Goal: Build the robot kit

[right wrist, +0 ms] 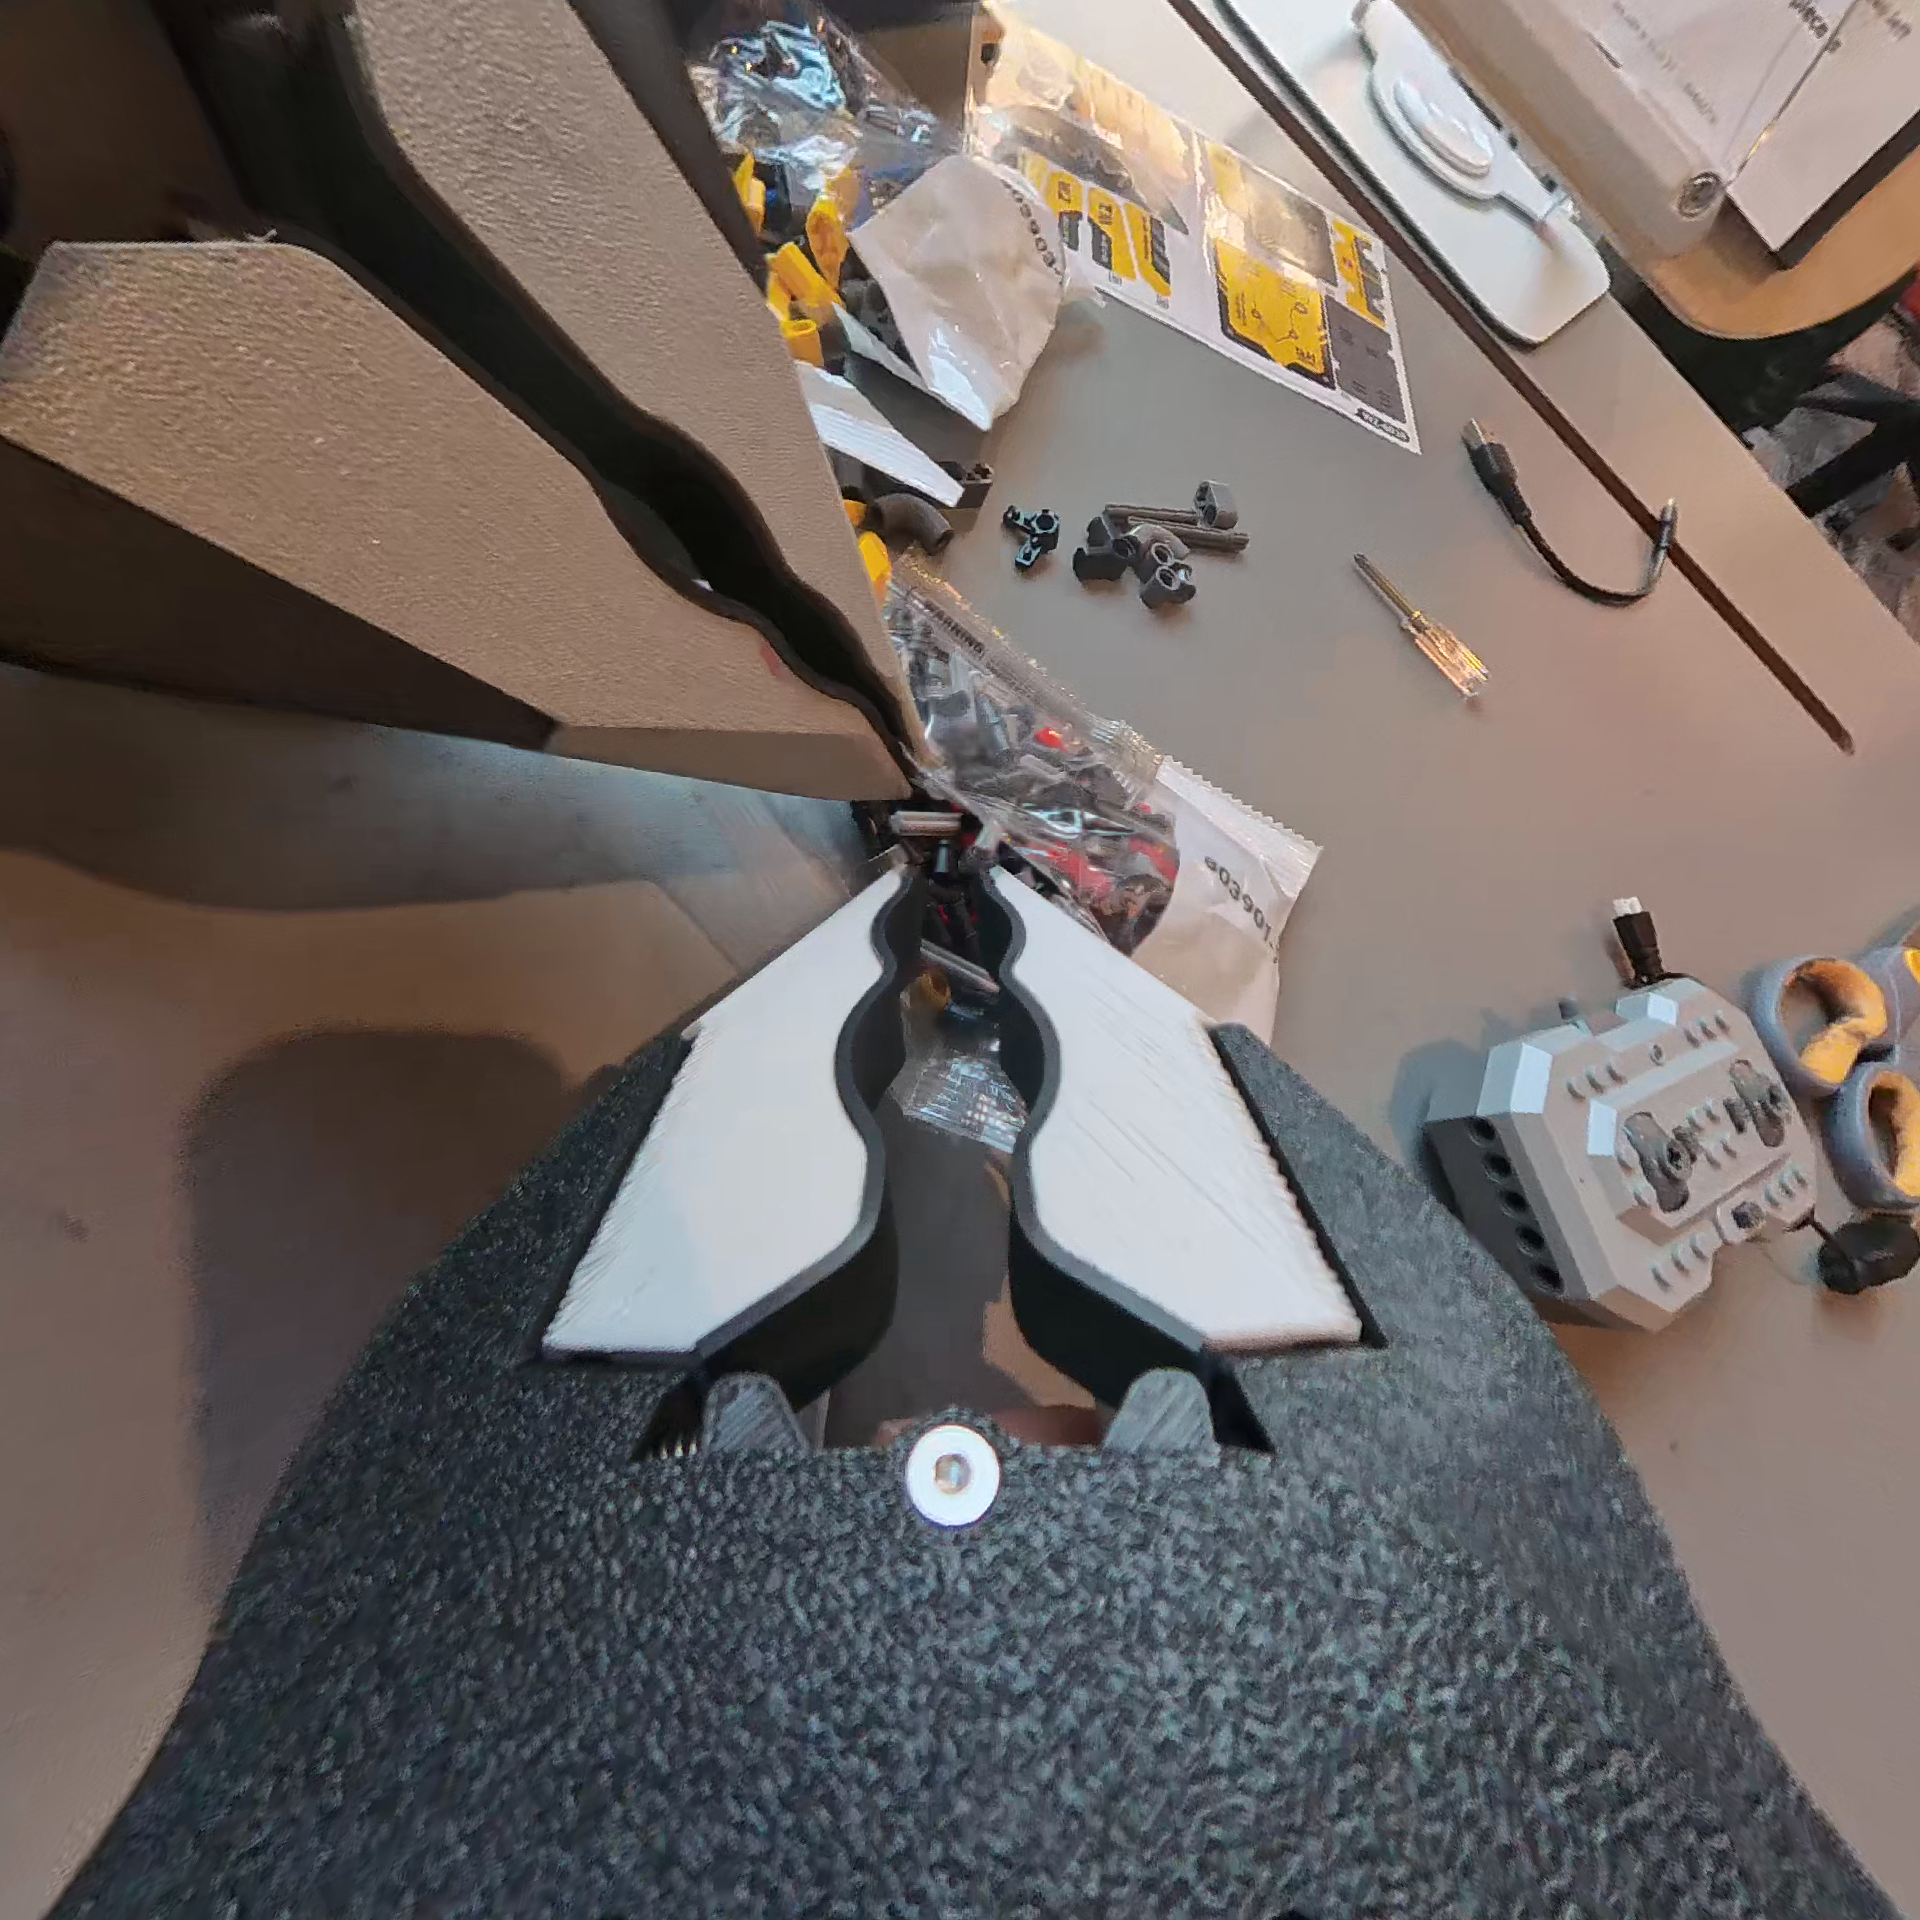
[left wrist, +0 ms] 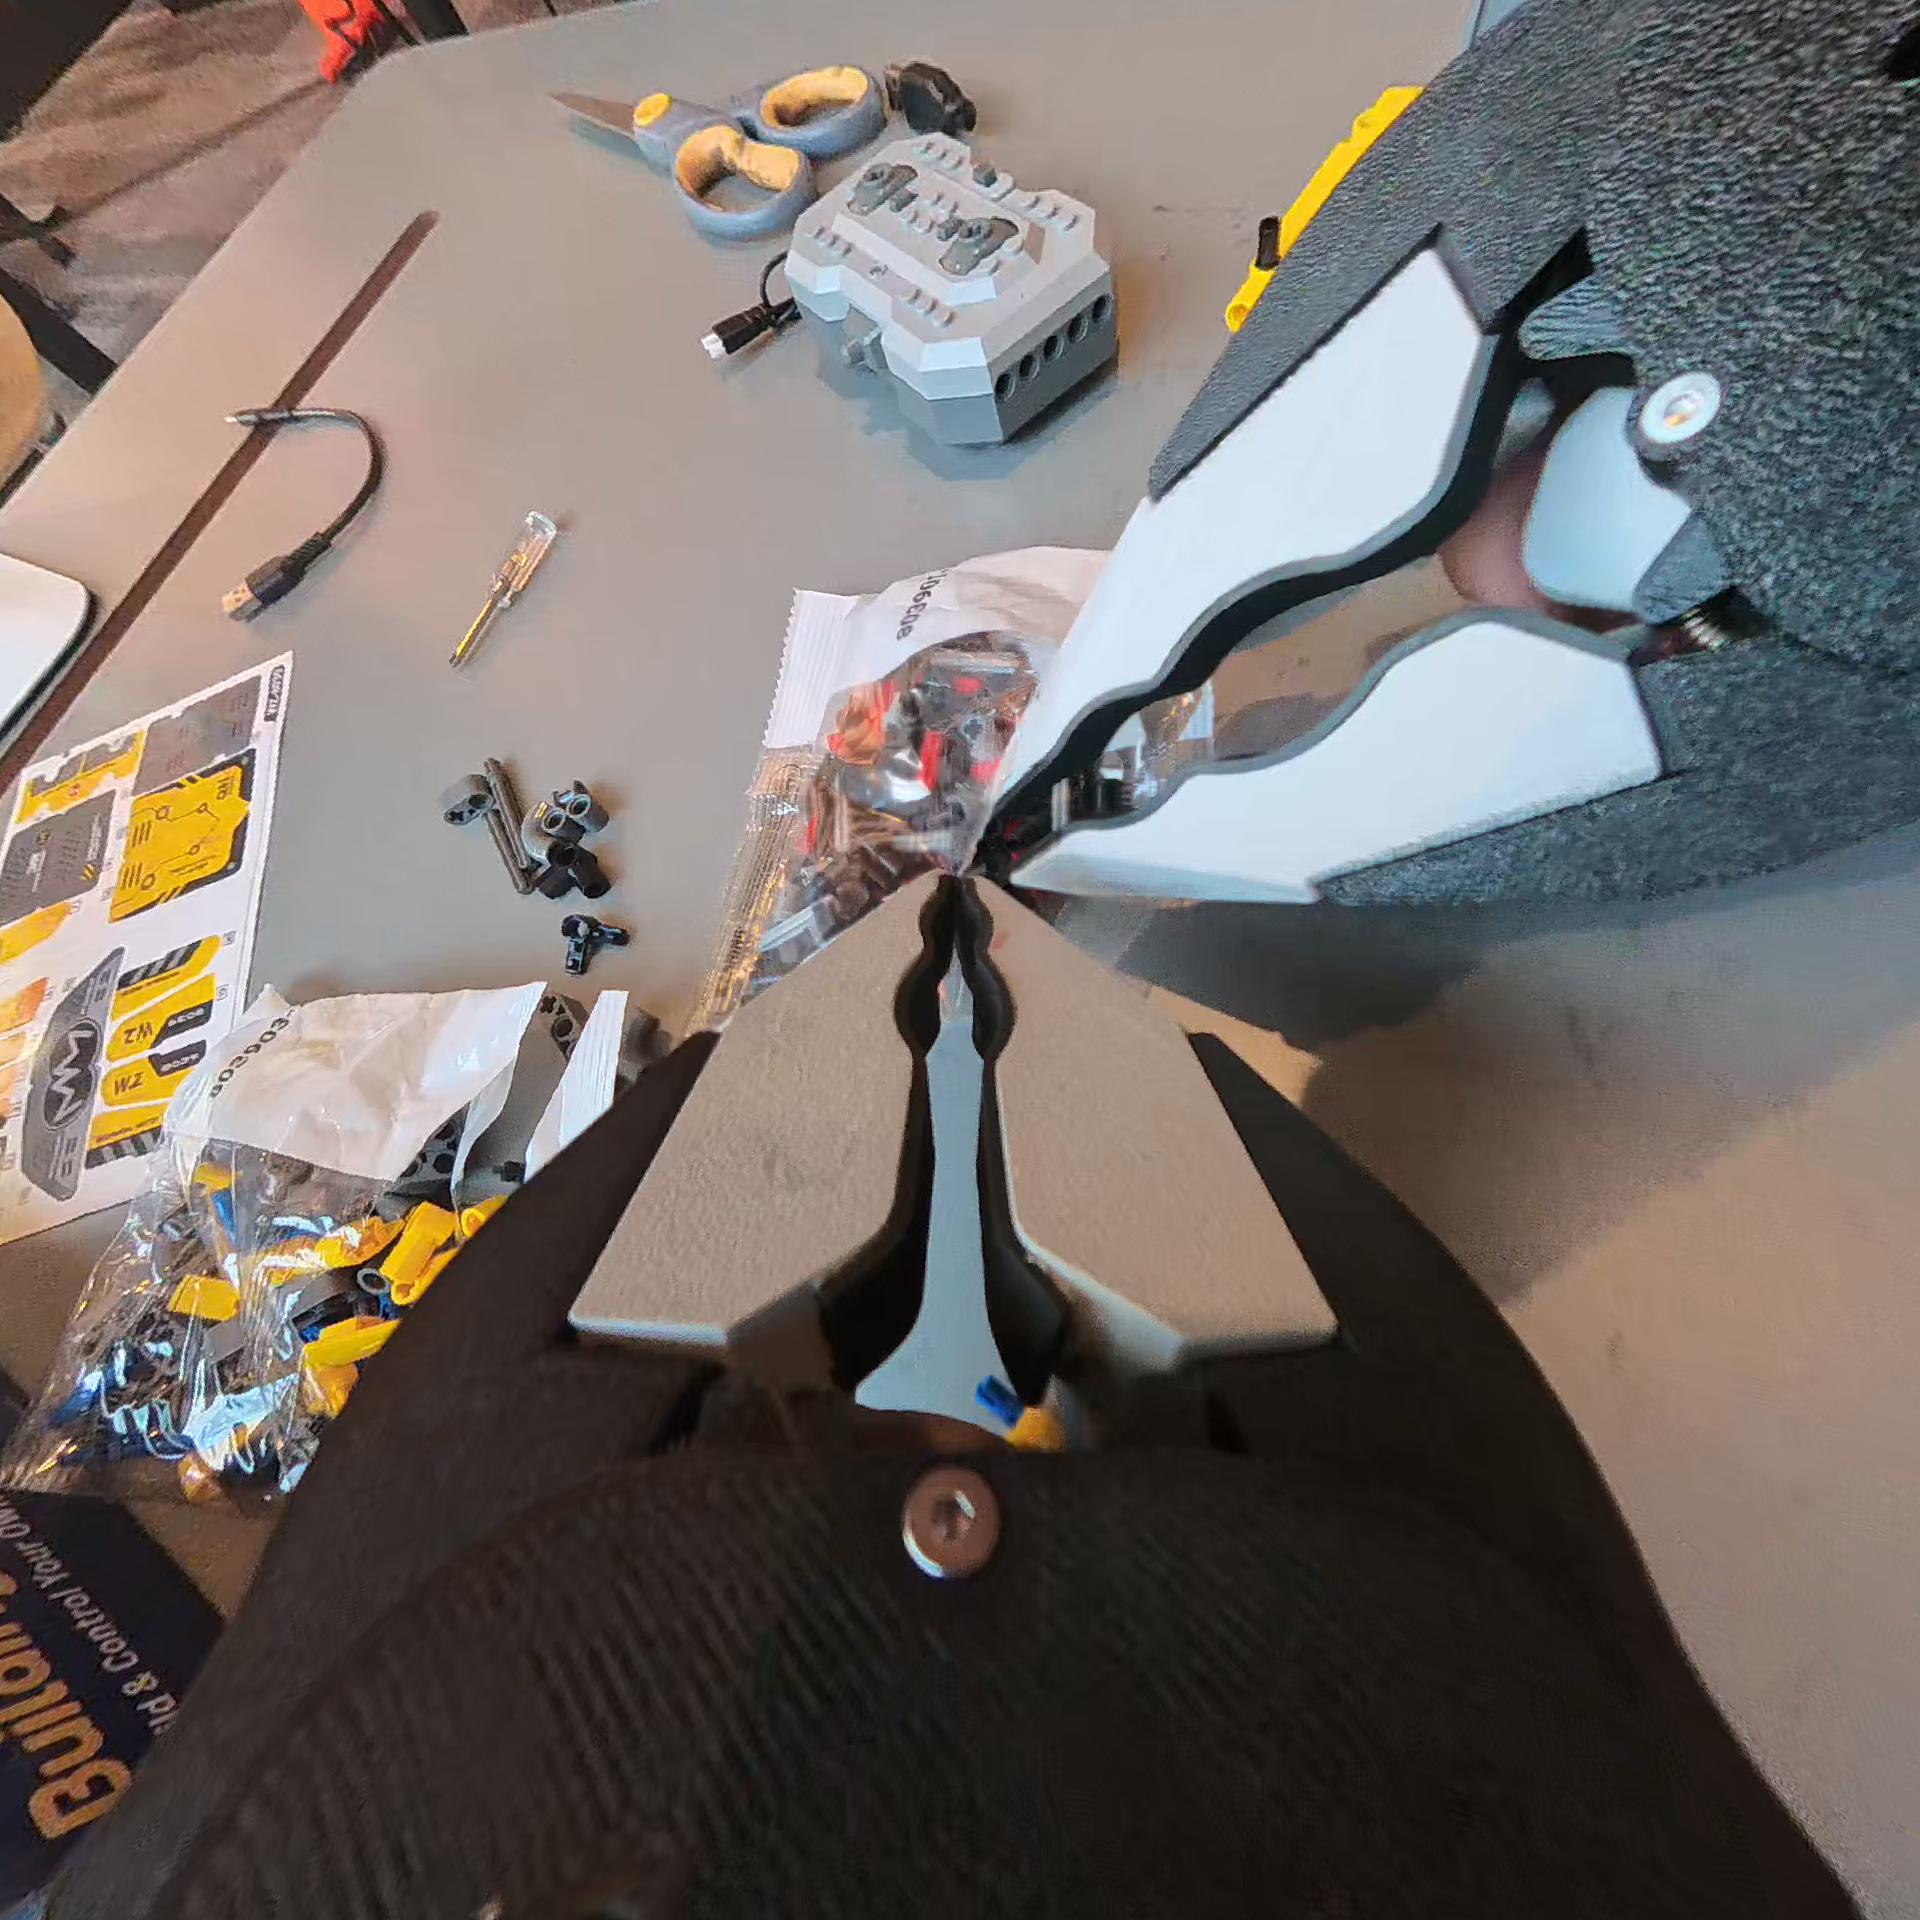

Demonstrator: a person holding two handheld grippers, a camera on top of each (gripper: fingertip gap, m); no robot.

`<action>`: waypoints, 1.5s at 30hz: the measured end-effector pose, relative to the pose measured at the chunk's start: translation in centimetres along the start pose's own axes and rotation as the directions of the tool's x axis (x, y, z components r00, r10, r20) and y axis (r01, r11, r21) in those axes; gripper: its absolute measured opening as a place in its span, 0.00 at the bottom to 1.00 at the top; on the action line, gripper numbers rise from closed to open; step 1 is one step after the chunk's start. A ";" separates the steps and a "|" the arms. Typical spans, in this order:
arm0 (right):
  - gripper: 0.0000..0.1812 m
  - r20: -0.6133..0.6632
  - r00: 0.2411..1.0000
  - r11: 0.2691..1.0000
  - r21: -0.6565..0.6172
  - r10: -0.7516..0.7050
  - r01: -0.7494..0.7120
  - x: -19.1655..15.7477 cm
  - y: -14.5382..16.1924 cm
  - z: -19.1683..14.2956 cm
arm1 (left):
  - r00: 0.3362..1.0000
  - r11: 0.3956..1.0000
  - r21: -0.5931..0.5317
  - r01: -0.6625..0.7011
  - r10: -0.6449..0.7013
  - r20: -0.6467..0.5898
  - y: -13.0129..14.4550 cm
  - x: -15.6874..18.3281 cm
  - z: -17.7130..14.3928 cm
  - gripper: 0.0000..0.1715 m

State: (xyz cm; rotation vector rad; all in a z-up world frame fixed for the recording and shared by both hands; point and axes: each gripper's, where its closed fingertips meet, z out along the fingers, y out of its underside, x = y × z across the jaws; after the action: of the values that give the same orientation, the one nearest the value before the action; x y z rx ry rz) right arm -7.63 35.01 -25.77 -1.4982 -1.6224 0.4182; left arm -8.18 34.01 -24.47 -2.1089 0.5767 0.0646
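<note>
My left gripper (left wrist: pixel 951 883) pinched tight on corner of clear parts bag (left wrist: pixel 883 748), bag mid-table. My right gripper (right wrist: pixel 945 883) has tips on same bag's edge with narrow gap between them; can't tell if it grips film. Tips of both nearly touching. Second bag (left wrist: pixel 260 1247) just left, sticker sheet (left wrist: pixel 125 914) beyond it. Loose black pieces (left wrist: pixel 540 831), screwdriver (left wrist: pixel 504 587), cable (left wrist: pixel 312 509) well apart. Grey block (left wrist: pixel 951 291), scissors (left wrist: pixel 748 145) at far edge. Bare table (left wrist: pixel 1558 1143) to right.
</note>
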 end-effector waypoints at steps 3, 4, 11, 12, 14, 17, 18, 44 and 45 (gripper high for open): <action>0.09 0.007 0.999 0.999 -0.032 -0.035 0.035 -0.4 0.3 0.3 | 1.000 1.000 0.002 -0.010 0.010 0.002 0.1 0.0 0.0 0.00; 0.09 0.003 0.999 0.999 -0.034 -0.038 0.038 -0.4 0.3 0.3 | 1.000 1.000 0.001 -0.018 0.018 0.002 0.1 0.1 0.0 0.00; 0.04 0.108 0.994 0.998 -0.067 0.016 -0.008 -0.9 1.0 0.5 | 0.999 0.999 0.010 -0.043 0.043 -0.007 -0.1 0.6 -0.1 0.00; 0.04 0.116 0.993 0.998 -0.066 0.028 -0.020 -0.8 1.0 0.5 | 0.999 0.999 0.012 -0.036 0.036 -0.011 -0.1 0.6 0.0 0.00; 0.03 0.122 0.992 0.998 -0.062 0.030 -0.023 -0.8 1.1 0.4 | 1.000 1.000 0.014 -0.020 0.020 -0.016 0.0 0.5 0.0 0.00; 0.02 0.124 0.992 0.999 -0.045 0.022 -0.017 -0.8 0.9 0.2 | 1.000 1.000 0.012 -0.003 0.004 -0.012 0.1 0.1 0.0 0.00; 0.02 0.128 0.992 0.999 -0.035 0.023 -0.019 -0.8 0.8 0.1 | 1.000 1.000 0.012 0.002 -0.002 -0.011 0.1 0.0 0.0 0.00; 0.10 0.153 0.986 0.997 0.036 -0.068 0.063 -0.7 1.5 -1.8 | 1.000 1.000 0.016 -0.001 0.001 -0.019 0.1 0.2 0.0 0.00; 0.10 0.154 0.984 0.996 0.043 -0.085 0.079 -0.8 1.6 -1.9 | 1.000 1.000 0.016 0.000 0.000 -0.019 0.2 0.2 0.0 0.00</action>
State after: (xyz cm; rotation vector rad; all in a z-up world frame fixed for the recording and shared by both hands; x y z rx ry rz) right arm -5.24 34.05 -26.12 -1.3951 -1.7818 0.5277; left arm -8.11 33.87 -24.63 -2.0963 0.5868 0.0398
